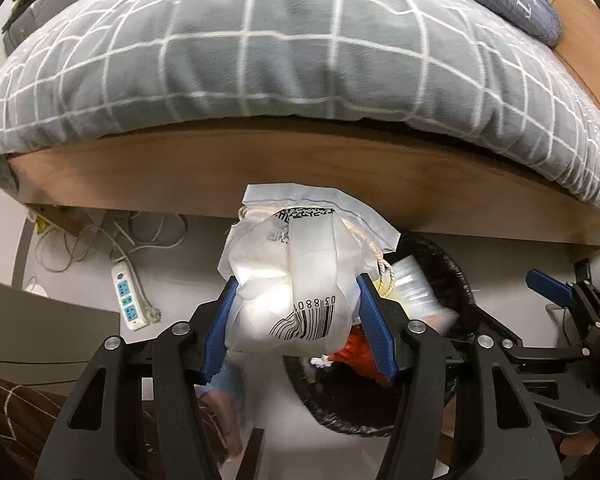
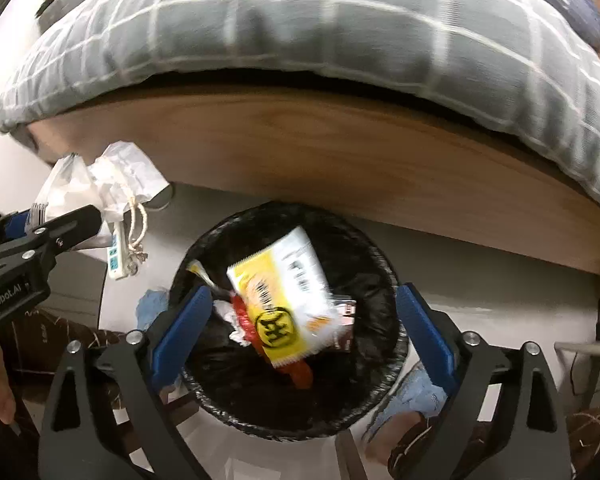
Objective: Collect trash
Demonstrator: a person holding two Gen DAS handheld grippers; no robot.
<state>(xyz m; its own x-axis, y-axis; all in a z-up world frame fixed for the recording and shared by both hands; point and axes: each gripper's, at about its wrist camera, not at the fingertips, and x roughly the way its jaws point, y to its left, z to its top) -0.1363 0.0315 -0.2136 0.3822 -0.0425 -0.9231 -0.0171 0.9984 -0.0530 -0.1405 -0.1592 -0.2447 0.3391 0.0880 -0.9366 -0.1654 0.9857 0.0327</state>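
A white plastic mailing bag [image 1: 296, 264] with a printed barcode and a cord is clamped between the blue pads of my left gripper [image 1: 298, 280], which holds it above the floor beside the black-lined trash bin [image 1: 456, 276]. In the right wrist view the same bag [image 2: 112, 176] hangs at the left. My right gripper [image 2: 304, 291] is wide open directly over the bin [image 2: 384, 256], its pads touching nothing. Blurred between them, a yellow and white snack packet [image 2: 284, 296] lies over red and white wrappers inside the bin.
A wooden bed frame [image 1: 300, 168] with a grey checked duvet [image 1: 284, 48] runs just behind the bin. A white power strip [image 1: 130, 300] and cables lie on the floor to the left. A person's feet in blue slippers [image 2: 420, 392] stand close to the bin.
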